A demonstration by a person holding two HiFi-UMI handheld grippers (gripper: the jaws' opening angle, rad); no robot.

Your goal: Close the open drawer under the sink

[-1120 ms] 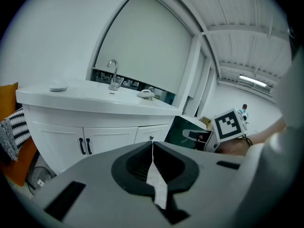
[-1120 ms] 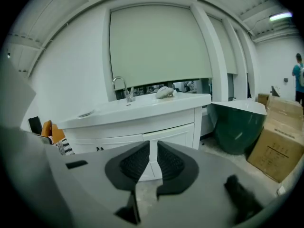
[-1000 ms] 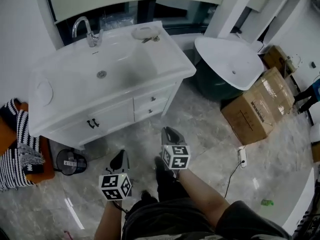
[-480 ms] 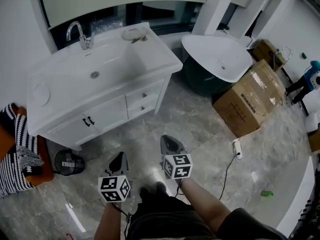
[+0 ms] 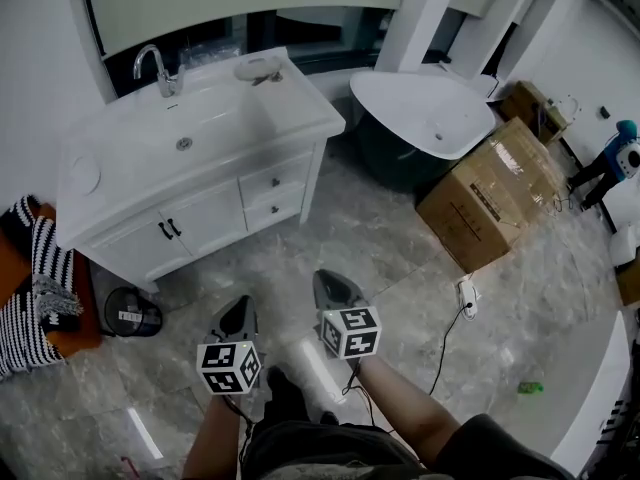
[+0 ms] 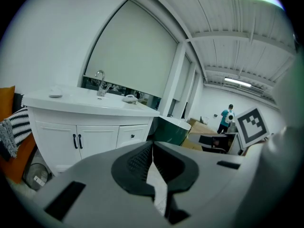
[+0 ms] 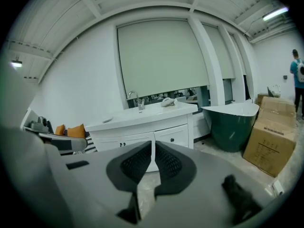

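We stand farther back from the sink [image 5: 190,133] than a second ago; its drawers [image 5: 272,182] sit flush, well ahead of our left gripper [image 5: 238,314] and right gripper [image 5: 334,286], both clenched empty.

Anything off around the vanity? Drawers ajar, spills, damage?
Nothing stands out on the vanity: both drawers look flush, and no spill or damage shows. The only clutter is on the floor: a power strip with a trailing cable, and a small green scrap.
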